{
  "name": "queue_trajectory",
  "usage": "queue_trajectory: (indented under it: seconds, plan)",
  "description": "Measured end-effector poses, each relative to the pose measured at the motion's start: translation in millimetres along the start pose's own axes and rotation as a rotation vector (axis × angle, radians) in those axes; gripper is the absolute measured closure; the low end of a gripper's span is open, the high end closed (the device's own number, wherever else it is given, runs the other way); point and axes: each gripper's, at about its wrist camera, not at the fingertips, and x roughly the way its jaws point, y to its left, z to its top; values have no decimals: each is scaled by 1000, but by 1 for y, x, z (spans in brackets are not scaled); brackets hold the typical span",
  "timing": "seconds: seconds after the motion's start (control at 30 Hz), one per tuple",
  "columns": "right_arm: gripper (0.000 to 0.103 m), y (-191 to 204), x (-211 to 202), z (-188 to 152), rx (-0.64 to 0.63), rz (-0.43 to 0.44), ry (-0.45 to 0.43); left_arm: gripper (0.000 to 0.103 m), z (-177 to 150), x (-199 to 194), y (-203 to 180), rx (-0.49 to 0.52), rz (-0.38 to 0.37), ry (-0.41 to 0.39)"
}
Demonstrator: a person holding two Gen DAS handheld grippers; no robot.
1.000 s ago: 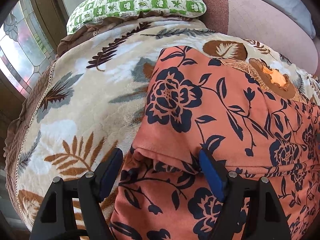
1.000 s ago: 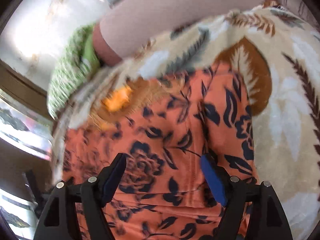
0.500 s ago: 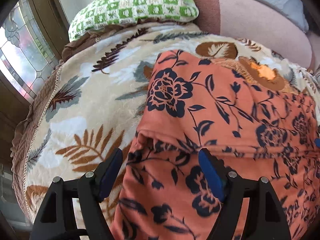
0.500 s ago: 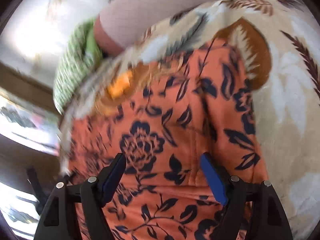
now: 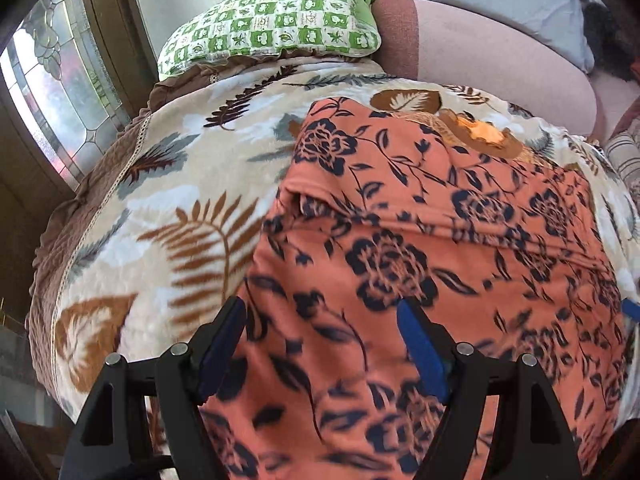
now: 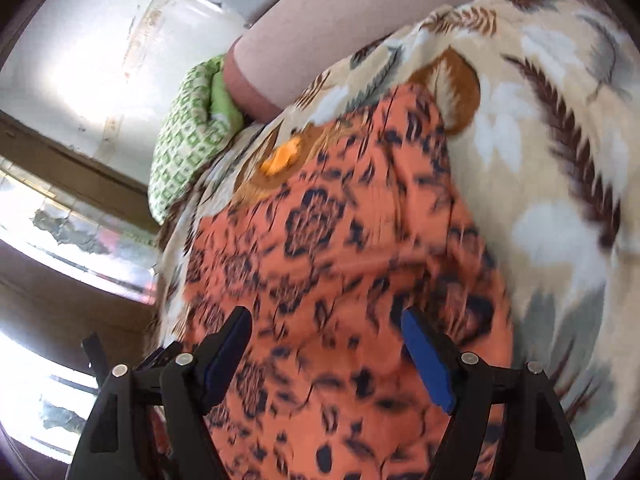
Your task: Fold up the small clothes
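Hovering both grippers, jaws wide, over the orange garment (image 5: 420, 240) on the bed.

Your left gripper (image 5: 322, 344) hangs above the near left part of the garment, its blue pads spread wide with nothing between them but cloth lying below; you cannot tell from this view whether the pads touch it. Your right gripper (image 6: 326, 354) is likewise spread wide over the garment's near end, gripping nothing, and that view is blurred. The garment, orange with dark navy flowers, lies spread on the leaf-patterned blanket (image 5: 160, 216), with a fold edge running across its middle. A green checked pillow (image 5: 272, 20) sits at the far end of the bed, beside a pink bolster (image 5: 492, 60). A stained-glass window (image 5: 52, 92) stands to the left.
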Motion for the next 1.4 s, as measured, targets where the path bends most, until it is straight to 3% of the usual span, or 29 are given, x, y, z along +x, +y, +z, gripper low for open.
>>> queue_trajectory:
  seconds: [0.03,0.1,0.13,0.23,0.47,0.5,0.57,0.6,0.63,0.7,0.83,1.0,1.17,1.4]
  plan:
    - [23,-4,3,-6,0,-16,13,24,-6,-4,-1,-2,-9,1]
    - [23,-21,9,-15,37,-145,26,24,-19,-8,-5,7,-14,11]
    - [23,-30,6,-17,79,-152,21,24,-26,-10,-6,16,-14,16]
    - [23,-34,-9,-20,123,-102,-23,24,-45,-8,-7,33,-2,37]
    - [23,1,2,12,8,31,-17,24,-71,-4,-7,33,-9,66]
    - [23,-5,12,19,29,34,2,24,-73,-4,-8,36,-10,70]
    - [23,-29,26,24,95,-104,31,24,-76,-6,-6,35,-21,73]
    - [23,-42,28,24,145,-128,31,24,-76,-8,-4,32,-27,70]
    - [24,-49,20,21,179,-58,2,24,-77,-10,0,28,-32,67]
    - [24,-48,-3,14,169,-65,-16,24,-80,-15,10,10,-45,57]
    - [24,-39,-52,-23,77,-57,6,24,-93,-19,34,-31,-59,70]
    - [24,-56,-90,-95,123,-74,98,24,-117,-30,61,-81,-81,91]
    - [24,-62,-73,-159,160,-55,233,24,-141,-38,81,-130,-129,129]
    - [24,-63,-49,-173,167,-156,274,26,-157,-30,105,-232,-202,196]
